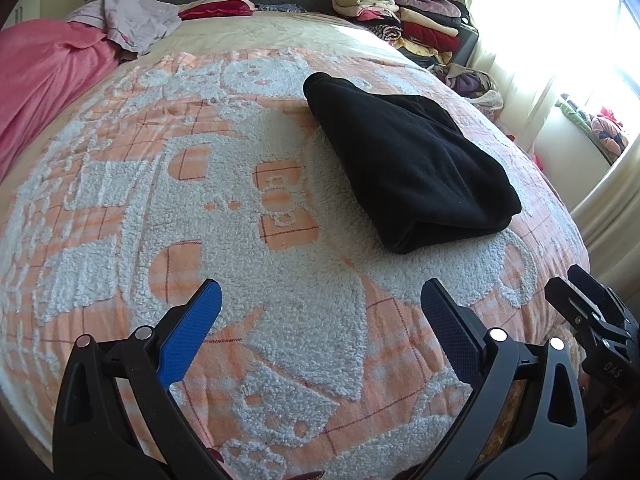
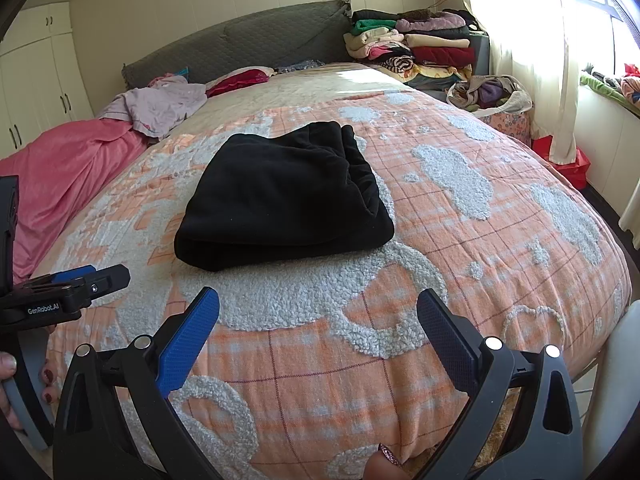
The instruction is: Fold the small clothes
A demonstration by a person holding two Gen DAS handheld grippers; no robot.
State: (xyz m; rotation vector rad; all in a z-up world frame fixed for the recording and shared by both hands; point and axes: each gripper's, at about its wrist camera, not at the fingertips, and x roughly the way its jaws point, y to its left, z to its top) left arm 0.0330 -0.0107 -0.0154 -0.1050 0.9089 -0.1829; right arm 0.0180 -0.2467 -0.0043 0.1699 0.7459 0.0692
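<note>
While both our left gripper (image 1: 320, 304) and right gripper (image 2: 318, 312) sit spread and empty near the folded black garment (image 2: 284, 200), we read only "GenRobot.AI" on the left one.

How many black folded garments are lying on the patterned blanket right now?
1. The black folded garment lies mid-blanket on the orange and white blanket, ahead of both open grippers. Others may sit unseen in the clothes pile by the headboard.
</note>
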